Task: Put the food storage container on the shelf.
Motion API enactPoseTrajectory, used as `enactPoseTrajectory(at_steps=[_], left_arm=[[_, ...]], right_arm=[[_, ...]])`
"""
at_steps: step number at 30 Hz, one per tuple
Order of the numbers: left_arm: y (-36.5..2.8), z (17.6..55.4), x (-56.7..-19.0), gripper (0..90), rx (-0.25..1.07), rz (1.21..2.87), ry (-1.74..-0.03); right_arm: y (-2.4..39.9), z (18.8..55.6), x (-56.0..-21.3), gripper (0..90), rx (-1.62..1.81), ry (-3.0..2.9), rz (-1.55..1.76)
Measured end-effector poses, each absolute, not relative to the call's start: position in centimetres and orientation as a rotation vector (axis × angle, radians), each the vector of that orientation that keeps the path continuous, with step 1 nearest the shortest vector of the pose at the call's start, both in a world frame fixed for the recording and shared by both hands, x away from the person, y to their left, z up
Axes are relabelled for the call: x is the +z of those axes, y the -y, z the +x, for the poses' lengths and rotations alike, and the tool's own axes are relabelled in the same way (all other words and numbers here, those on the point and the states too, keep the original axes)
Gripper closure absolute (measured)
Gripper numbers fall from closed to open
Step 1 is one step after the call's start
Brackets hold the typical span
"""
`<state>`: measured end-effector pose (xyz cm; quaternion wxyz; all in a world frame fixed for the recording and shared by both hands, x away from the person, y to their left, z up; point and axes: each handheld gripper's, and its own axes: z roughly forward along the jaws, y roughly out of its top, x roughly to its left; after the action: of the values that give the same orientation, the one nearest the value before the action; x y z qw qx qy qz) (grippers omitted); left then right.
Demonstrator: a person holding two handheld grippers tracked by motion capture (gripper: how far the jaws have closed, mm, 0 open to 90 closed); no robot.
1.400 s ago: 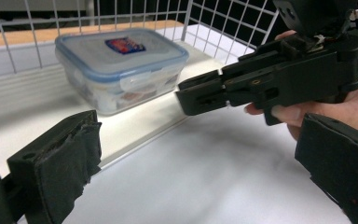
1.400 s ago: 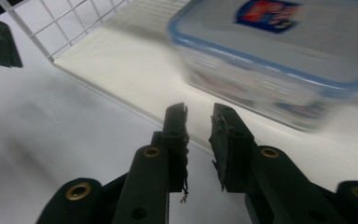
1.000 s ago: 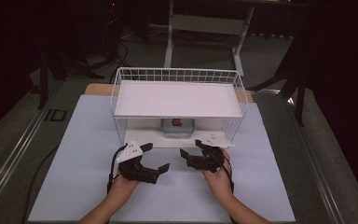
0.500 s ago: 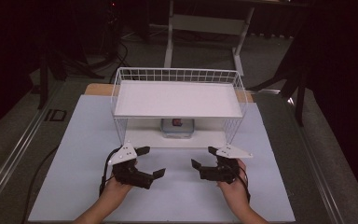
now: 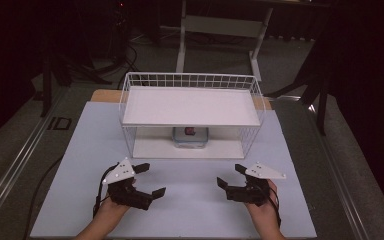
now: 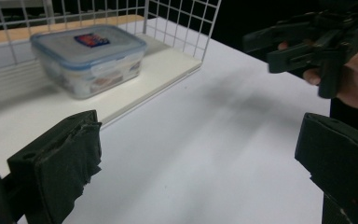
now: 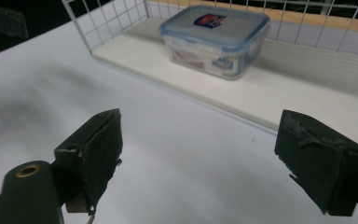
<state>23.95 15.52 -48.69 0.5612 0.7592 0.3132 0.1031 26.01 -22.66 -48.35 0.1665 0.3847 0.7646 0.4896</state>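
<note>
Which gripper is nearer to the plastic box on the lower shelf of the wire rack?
Hard to call; the right looks slightly nearer. The right gripper is in front of the plastic box and to its right, the left gripper in front and to its left. Both are open, off the rack.

My black grippers (image 5: 147,179), clear container (image 7: 216,41) with blue-rimmed lid, red-and-blue label (image 7: 206,20), white wire rack (image 5: 192,95), pale white table (image 5: 190,210).

Clear plastic food container (image 7: 216,41) with blue-rimmed lid clipped shut, upright, on the lower shelf of a white wire rack (image 5: 130,100)
</note>
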Motion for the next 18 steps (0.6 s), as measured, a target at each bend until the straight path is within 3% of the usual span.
enactPoseTrajectory(at_steps=[18], left_arm=[[-17.8, 23.8, -50.8, 1.2, 0.294, 1.793, -0.813]], right_arm=[[25.2, 25.0, -49.9, 15.1, 1.367, -2.175, 1.048]])
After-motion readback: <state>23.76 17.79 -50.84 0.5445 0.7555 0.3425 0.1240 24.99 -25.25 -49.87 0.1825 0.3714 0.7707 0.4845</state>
